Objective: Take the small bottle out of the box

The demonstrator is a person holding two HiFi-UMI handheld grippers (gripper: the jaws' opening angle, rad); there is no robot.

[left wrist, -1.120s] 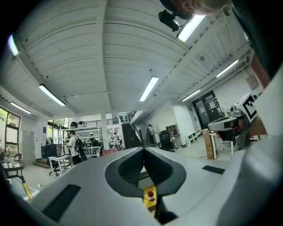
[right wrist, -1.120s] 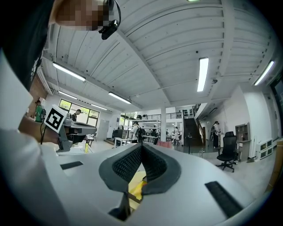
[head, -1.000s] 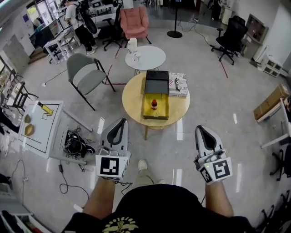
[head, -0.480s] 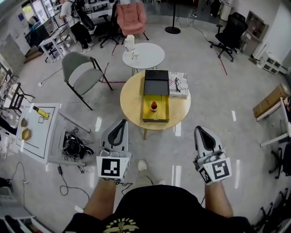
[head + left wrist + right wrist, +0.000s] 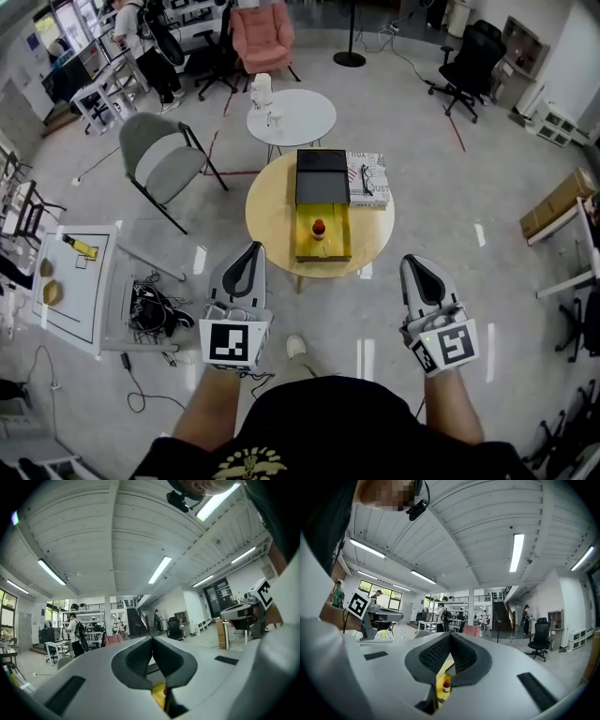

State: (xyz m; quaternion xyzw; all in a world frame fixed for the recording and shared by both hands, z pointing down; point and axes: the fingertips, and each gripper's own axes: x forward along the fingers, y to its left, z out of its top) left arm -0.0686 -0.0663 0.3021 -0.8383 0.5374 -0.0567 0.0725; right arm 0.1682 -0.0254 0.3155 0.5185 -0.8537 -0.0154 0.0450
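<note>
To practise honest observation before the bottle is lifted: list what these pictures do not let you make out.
1. Label of the bottle: too small in the head view and right gripper view.
2. The bottle in the left gripper view: hidden behind the left gripper; only a sliver of the yellow box shows.
3. Print on the magazine: too small, head view.

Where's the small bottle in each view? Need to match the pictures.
Head view: centre, the small bottle in the yellow box on the round table.
Left gripper view: bottle not visible; only a sliver of the yellow box shows in the gap under the jaws.
Right gripper view: low centre, small bottle seen through the gap under the jaws.
Shared landmark: the yellow box.
</note>
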